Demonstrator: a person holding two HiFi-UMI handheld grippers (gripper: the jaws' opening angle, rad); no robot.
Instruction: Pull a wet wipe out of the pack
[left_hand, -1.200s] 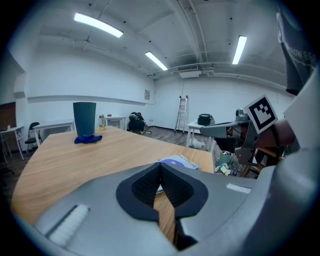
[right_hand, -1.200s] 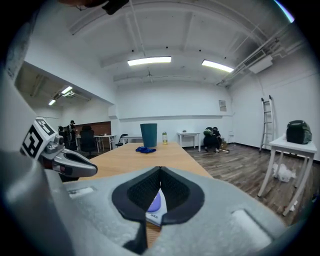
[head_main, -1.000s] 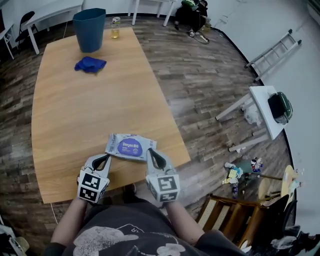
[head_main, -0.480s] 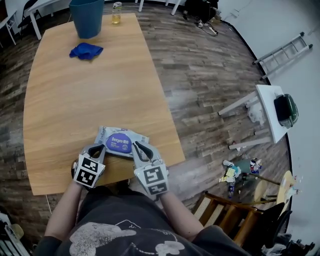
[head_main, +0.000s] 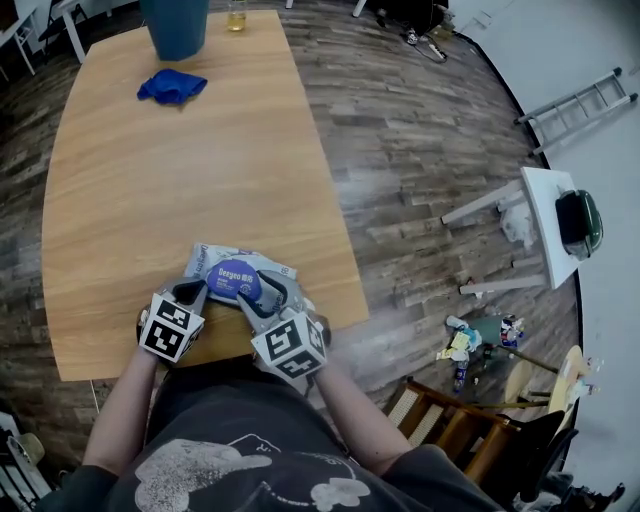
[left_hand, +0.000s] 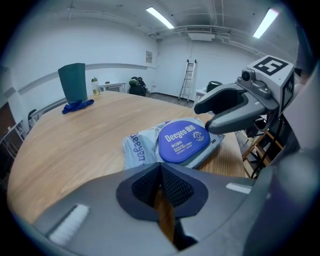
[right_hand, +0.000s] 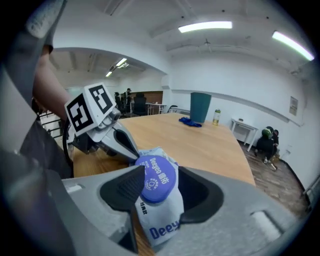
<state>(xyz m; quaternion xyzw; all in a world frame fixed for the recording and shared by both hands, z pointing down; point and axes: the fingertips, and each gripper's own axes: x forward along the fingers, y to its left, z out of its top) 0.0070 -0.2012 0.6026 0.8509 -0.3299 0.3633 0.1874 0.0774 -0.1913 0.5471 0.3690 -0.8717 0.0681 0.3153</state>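
The grey wet wipe pack (head_main: 212, 263) with a round blue lid (head_main: 234, 280) lies near the front edge of the wooden table (head_main: 150, 200). My left gripper (head_main: 190, 291) is shut, its tips at the pack's left end with nothing seen between them; in the left gripper view (left_hand: 161, 172) the pack (left_hand: 137, 150) lies just beyond it. My right gripper (head_main: 262, 292) is at the pack's right end, its jaws opening. In the right gripper view (right_hand: 160, 187) the blue lid (right_hand: 157, 179) stands between them, and the pads do not press on it.
A tall teal bin (head_main: 175, 25), a crumpled blue cloth (head_main: 172, 86) and a small jar (head_main: 236, 14) sit at the table's far end. The table's right edge (head_main: 335, 225) drops to a wood floor with a white side table (head_main: 545, 215) and a ladder (head_main: 580, 105).
Both grippers have come down onto the pack near the table's front edge. The right gripper has rolled and its jaws have spread round the blue lid. The left stays shut.
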